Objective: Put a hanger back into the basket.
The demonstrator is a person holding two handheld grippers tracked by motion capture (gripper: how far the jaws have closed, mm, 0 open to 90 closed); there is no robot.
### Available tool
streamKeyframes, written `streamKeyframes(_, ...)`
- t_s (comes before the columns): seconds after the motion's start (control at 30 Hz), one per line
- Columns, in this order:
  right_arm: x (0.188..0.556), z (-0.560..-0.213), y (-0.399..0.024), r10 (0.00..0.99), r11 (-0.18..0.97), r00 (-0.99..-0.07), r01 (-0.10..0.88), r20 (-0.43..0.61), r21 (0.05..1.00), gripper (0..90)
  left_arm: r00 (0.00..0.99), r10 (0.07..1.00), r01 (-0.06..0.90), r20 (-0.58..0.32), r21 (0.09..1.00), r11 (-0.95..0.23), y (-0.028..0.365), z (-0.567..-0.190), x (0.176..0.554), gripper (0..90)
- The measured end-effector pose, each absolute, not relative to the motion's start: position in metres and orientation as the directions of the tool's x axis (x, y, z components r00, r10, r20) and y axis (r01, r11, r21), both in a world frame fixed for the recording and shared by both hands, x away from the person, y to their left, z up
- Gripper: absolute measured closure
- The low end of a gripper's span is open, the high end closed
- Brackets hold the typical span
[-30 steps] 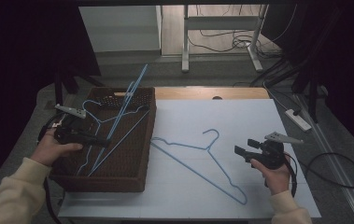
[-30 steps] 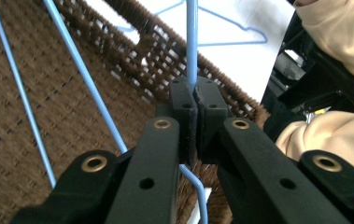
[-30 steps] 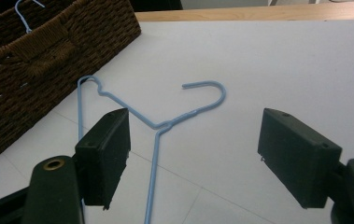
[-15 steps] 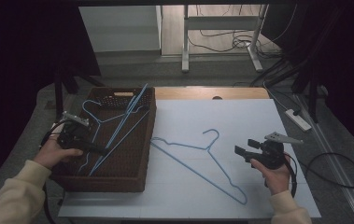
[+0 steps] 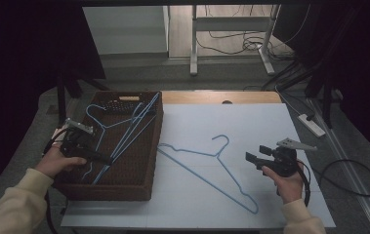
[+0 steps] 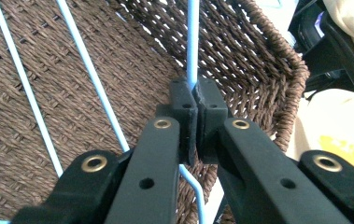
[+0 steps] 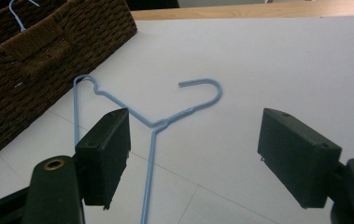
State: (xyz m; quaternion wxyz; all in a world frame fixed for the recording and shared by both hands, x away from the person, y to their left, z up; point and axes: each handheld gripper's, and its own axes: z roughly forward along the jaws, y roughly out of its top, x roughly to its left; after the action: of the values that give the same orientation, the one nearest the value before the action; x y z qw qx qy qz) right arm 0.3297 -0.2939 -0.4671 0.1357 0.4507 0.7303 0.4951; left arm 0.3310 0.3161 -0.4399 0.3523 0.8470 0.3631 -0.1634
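Note:
A brown wicker basket (image 5: 155,146) stands at the table's left. My left gripper (image 5: 105,160) reaches into it and is shut on the wire of a blue hanger (image 5: 126,131) that slants across the basket. In the left gripper view the pads (image 6: 184,100) pinch that wire (image 6: 192,42) above the woven floor (image 6: 132,60). A second blue hanger (image 5: 207,163) lies flat on the white tabletop. My right gripper (image 5: 252,158) hovers just right of it, open. Its jaws (image 7: 198,154) stand wide apart over the hanger's neck (image 7: 158,123).
More blue wire (image 5: 94,114) rests in the basket by its far left corner. The basket's near corner (image 7: 34,60) shows left of the right gripper. A power strip (image 5: 312,124) and cables (image 5: 353,170) lie on the floor at the right.
My left hand has sunk, bringing the held hanger down from above the basket's far rim into the basket. The right hand and the hanger on the table have stayed put.

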Motion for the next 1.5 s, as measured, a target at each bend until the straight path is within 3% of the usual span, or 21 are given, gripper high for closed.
streamKeyframes(0.27, 0.330, -0.467, -0.294, 0.792, 0.106, -0.559, 0.523, 0.247, 0.846, 26.1, 0.556, 0.614, 0.831, -0.560, 0.367, -0.418, 0.327, -0.463, 0.341, 87.1)
streamKeyframes(0.37, 0.330, -0.467, -0.294, 0.791, 0.106, -0.559, 0.524, 0.248, 0.845, 26.1, 0.540, 0.637, 0.841, -0.550, 0.367, -0.397, 0.327, -0.465, 0.341, 87.1)
streamKeyframes(0.57, 0.330, -0.467, -0.293, 0.791, 0.108, -0.560, 0.525, 0.247, 0.844, 26.1, 0.440, 0.817, 0.887, -0.374, 0.321, -0.331, 0.325, -0.465, 0.341, 83.5)
streamKeyframes(0.67, 0.329, -0.467, -0.293, 0.792, 0.107, -0.559, 0.525, 0.247, 0.845, 26.1, 0.427, 0.845, 0.878, -0.323, 0.372, -0.301, 0.324, -0.462, 0.339, 64.6)
streamKeyframes(0.73, 0.329, -0.467, -0.293, 0.792, 0.106, -0.558, 0.524, 0.247, 0.845, 26.1, 0.428, 0.876, 0.850, -0.224, 0.430, -0.305, 0.319, -0.454, 0.334, 59.6)
streamKeyframes(0.9, 0.329, -0.467, -0.294, 0.793, 0.104, -0.558, 0.523, 0.247, 0.846, 26.1, 0.424, 0.892, 0.805, -0.156, 0.516, -0.292, 0.314, -0.442, 0.328, 40.5)
streamKeyframes(1.07, 0.329, -0.467, -0.294, 0.792, 0.106, -0.559, 0.522, 0.246, 0.847, 26.1, 0.444, 0.883, 0.747, -0.154, 0.608, -0.270, 0.308, -0.427, 0.316, 31.9)
streamKeyframes(1.5, 0.329, -0.467, -0.294, 0.794, 0.140, -0.567, 0.521, 0.219, 0.842, 26.0, 0.554, 0.824, 0.589, -0.120, 0.756, -0.286, 0.268, -0.413, 0.283, 30.6)
